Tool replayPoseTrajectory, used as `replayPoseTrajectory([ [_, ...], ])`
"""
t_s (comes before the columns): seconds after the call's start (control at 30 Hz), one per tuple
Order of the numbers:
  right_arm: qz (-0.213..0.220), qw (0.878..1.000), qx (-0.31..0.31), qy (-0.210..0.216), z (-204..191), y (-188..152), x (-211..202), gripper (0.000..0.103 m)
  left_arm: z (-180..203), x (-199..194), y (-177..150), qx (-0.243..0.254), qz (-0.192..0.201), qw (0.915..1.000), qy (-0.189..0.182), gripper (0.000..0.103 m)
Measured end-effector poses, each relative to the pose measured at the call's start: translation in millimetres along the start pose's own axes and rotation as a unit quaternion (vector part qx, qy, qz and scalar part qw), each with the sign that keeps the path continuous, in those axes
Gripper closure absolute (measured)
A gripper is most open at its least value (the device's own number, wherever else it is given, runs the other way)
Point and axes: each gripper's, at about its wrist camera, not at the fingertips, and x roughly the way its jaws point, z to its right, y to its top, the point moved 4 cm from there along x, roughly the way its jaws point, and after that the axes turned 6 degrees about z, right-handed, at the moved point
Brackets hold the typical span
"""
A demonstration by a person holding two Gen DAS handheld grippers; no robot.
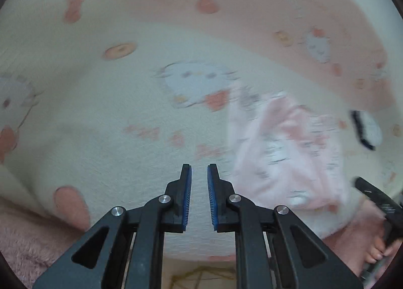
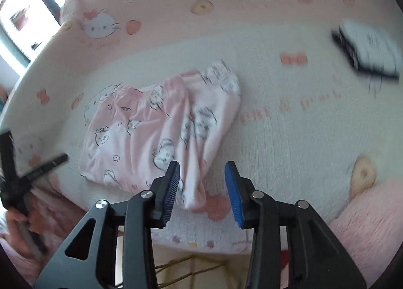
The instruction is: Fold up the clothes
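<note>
Pink garment on bed, loosely folded.
Long axis runs from near edge toward far right. Left gripper jaws narrowly apart, empty; right gripper jaws half open, empty above garment's near end.

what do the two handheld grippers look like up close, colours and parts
Both match: the left gripper and right gripper are matte black plastic linkage frames with triangular cut-outs and round silver pivot bolts. Each finger ends in a flat black tip faced with a ribbed blue pad. No cables or readable markings show on them. No sleeve is clearly visible.
</note>
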Motion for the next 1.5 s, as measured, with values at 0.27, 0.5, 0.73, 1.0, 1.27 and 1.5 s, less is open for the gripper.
replayPoseTrajectory([
  [0.27,-0.072,0.989,-0.111,-0.063,-26,-29,38,0.062,86,53,-27,0.133,-0.089,0.9855,-0.057,0.088],
  [0.5,-0.078,0.980,-0.053,-0.175,42,-32,24,0.062,32,47,-11,0.087,-0.089,0.9899,0.067,0.091],
  [0.73,-0.017,0.999,-0.002,-0.049,18,-15,-8,0.060,62,23,-2,0.091,-0.027,0.9953,-0.016,0.060],
  [1.0,-0.078,0.978,-0.159,-0.109,-29,-45,24,0.053,77,59,-17,0.141,-0.093,0.9831,0.070,0.054],
  [1.27,-0.034,0.993,-0.021,-0.111,10,-17,-1,0.055,73,38,9,0.065,-0.039,0.9970,0.015,0.054],
  [1.5,0.005,0.980,-0.189,-0.057,-70,8,13,0.056,140,72,38,0.203,-0.043,0.9778,-0.032,0.054],
])
